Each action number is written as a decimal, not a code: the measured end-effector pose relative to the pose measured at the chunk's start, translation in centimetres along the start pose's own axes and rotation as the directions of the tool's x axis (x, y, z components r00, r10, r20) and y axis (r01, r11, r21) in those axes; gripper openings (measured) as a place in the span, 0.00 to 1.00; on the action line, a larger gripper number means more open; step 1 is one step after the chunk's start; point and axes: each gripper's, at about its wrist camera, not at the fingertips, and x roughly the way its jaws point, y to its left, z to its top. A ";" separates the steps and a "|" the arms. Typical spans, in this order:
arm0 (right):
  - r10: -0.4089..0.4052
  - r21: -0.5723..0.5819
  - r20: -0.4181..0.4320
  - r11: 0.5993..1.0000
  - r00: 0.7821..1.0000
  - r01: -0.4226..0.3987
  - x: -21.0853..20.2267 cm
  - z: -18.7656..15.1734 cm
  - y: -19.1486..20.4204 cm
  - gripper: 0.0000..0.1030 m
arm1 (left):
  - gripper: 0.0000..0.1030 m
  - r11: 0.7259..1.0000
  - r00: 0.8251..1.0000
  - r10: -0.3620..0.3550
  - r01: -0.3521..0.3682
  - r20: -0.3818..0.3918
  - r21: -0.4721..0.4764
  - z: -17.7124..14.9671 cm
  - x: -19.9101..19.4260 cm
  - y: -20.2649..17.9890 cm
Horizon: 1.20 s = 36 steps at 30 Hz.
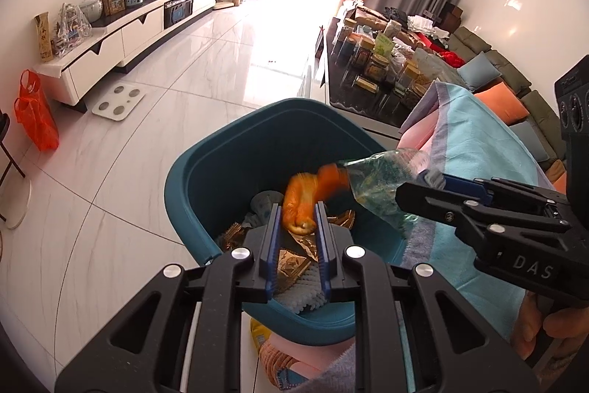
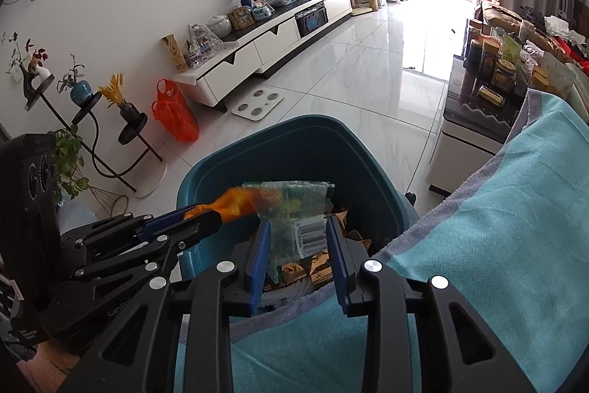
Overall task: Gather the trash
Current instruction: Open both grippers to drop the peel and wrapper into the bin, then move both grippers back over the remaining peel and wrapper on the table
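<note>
Hovering over the teal bin with two wrappers in the grippers

Holding an orange wrapper (image 1: 300, 205) between its blue pads, the left gripper (image 1: 299, 227) hangs over the open mouth of a teal bin (image 1: 191, 179). Its jaws stand nearly closed, pinching the crumpled orange piece near its lower end. The upper part of the wrapper is blurred.

The right gripper (image 2: 298, 242) points down at the same bin from the other side. A clear green-printed bag (image 2: 298, 220) with a white barcode patch sits between its pads. The jaws stand part-way apart, and whether the pads actually press on the bag cannot be told. In the left wrist view the bag juts out from the right gripper's tips toward the orange wrapper, and the two pieces of trash meet or overlap above the bin.

Inside the bin lie several discarded things: golden-brown foil wrappers (image 1: 291, 260), a grey scrap toward the back, and a white ribbed piece (image 1: 307, 293) near the front wall. The pile covers the floor of the bin, well below its rim.

A light blue towel (image 2: 489, 245) lies just beside the bin and laps against its edge. The bin stands on a pale tiled floor (image 1: 147, 135).
</note>
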 end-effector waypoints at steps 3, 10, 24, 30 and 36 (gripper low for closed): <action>-0.005 0.007 -0.013 1.000 1.000 0.005 0.4 0.1 -0.2 0.32 | 0.17 1.000 1.000 -0.012 0.012 -0.013 -0.011 0.1 0.7 0.2; 0.008 0.042 -0.015 0.999 1.000 -0.007 0.5 0.1 -1.0 0.37 | 0.30 0.999 1.000 -0.018 0.017 -0.018 -0.028 0.0 1.4 0.2; 0.040 0.065 0.076 0.997 0.996 -0.045 -3.8 -1.7 -2.5 0.45 | 0.41 0.999 0.994 -0.037 0.034 0.101 0.034 -0.3 -3.4 -1.7; 0.006 0.049 0.185 0.999 0.983 -0.015 -10.1 -4.3 -4.0 0.45 | 0.47 0.981 0.981 -0.148 0.128 0.130 0.147 -1.5 -6.3 -5.4; -0.097 0.113 0.279 0.991 0.955 0.068 -16.5 -8.1 -7.1 0.45 | 0.48 0.924 0.957 -0.279 0.244 0.083 0.295 -2.9 -7.0 -12.1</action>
